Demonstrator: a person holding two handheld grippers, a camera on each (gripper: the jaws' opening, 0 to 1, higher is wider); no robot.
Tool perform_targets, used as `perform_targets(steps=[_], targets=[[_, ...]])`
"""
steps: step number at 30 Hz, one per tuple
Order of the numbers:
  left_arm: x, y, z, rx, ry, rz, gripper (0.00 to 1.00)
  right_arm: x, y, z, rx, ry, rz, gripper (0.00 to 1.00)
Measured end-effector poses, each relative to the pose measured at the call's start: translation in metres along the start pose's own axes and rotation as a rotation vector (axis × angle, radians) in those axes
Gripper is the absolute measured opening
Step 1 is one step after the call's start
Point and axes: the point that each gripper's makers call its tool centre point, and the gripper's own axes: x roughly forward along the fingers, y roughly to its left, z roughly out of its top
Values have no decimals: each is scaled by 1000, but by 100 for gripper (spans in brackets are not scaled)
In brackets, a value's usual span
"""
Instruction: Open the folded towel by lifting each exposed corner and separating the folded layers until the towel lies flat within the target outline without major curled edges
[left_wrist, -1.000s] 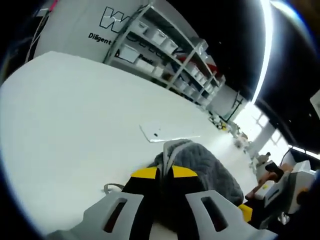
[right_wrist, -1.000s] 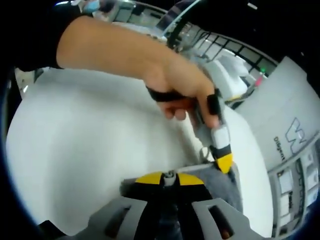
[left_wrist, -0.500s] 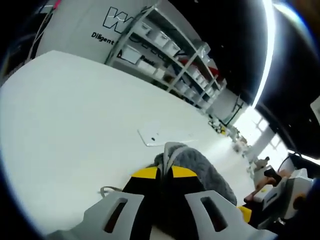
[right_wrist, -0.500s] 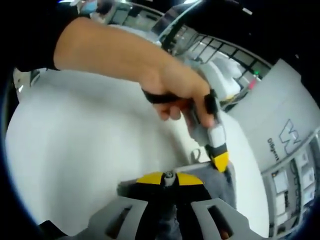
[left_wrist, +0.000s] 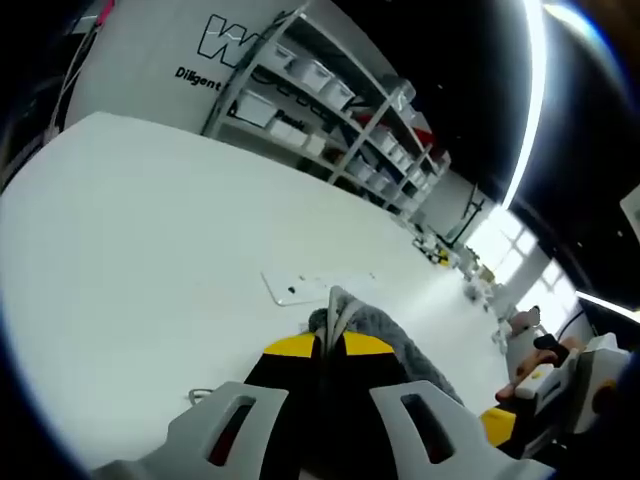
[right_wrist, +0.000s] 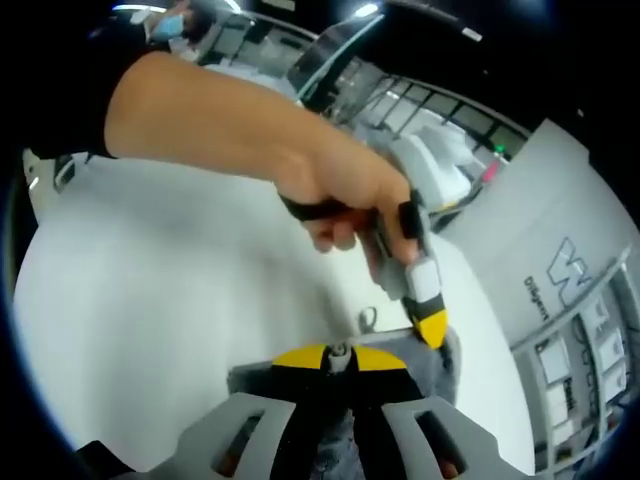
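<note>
Left gripper view looks across a broad white table (left_wrist: 150, 230), and the grey towel (left_wrist: 400, 345) sits bunched just past the jaws, toward the near edge rather than the far one. It looks thick, soft and limp, the sort of cloth that sags the moment it leaves the surface, so I'd judge it light but floppy; corners and hemmed edges are the places to hold, since a pinch mid-panel would drag several layers at once. The left gripper (left_wrist: 330, 345) has its jaws pressed together on an upstanding fold of the towel's pale edge. In the right gripper view the right gripper (right_wrist: 340, 357) is likewise clamped on a grey towel edge, with the person's hand (right_wrist: 345, 195) close above it. A small white card (left_wrist: 292, 288) lies flat on the table just beyond the towel and could catch a spreading corner. Shelving (left_wrist: 330, 90) stands well off behind the far edge.
</note>
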Motion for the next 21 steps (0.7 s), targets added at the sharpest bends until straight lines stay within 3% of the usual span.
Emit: perform_targets(steps=[3, 7, 10, 21], targets=[[2, 7, 14, 4, 3, -2, 6, -4, -4, 1, 13, -14, -11, 3], [3, 2, 16, 15, -6, -15, 6, -9, -6, 3, 33, -37, -24, 3], [3, -8, 18, 60, -37, -10, 6, -12, -13, 4, 41, -50, -43, 3], [15, -43, 21, 98, 1, -26, 6, -36, -22, -1, 124, -92, -83, 2]])
